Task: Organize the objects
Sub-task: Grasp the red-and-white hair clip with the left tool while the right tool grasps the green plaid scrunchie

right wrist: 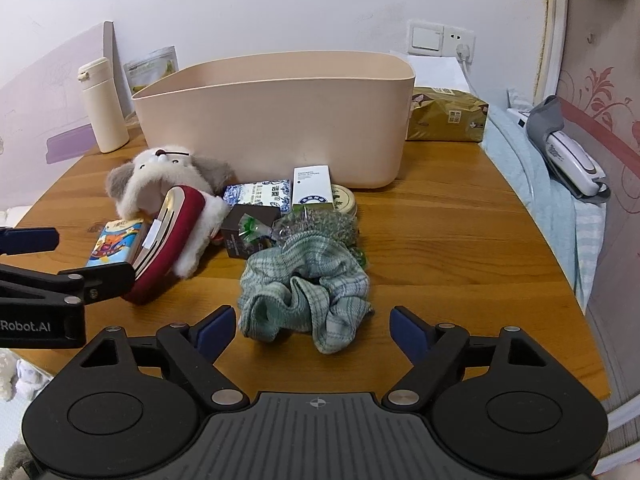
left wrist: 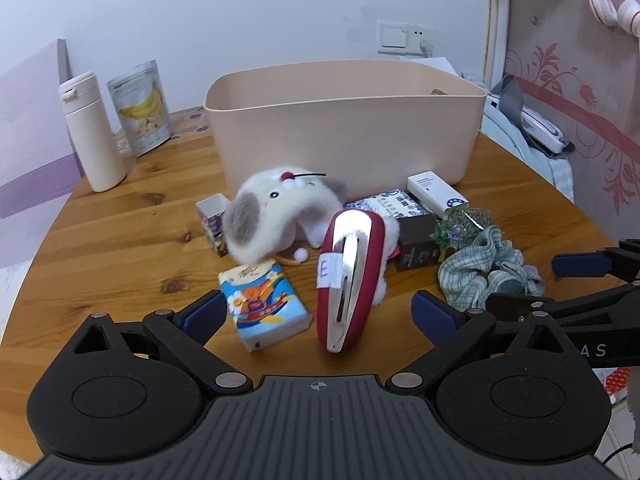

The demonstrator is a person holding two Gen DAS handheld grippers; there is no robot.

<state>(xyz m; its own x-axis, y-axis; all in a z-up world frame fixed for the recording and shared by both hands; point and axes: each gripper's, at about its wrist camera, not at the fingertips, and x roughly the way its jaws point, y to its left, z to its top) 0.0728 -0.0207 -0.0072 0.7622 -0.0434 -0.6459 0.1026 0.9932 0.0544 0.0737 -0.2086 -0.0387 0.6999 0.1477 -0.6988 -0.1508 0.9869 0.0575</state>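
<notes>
Beside bin (right wrist: 276,120), bottle (right wrist: 103,106), tissue box (right wrist: 446,120)

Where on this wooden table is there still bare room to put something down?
Bare wood lies right of the green checked cloth, and left of the white plush toy toward the cream bottle. It is crowded before the beige plastic bin.

Even, soft indoor light, fairly bright; shadows faint. Strong glare on the metal clip (left wrist: 347,276) of the red case. Fisheye bends the bench (right wrist: 460,240) edges; corners dark at 11 and 1 o'clock. Focus mostly sharp.
</notes>
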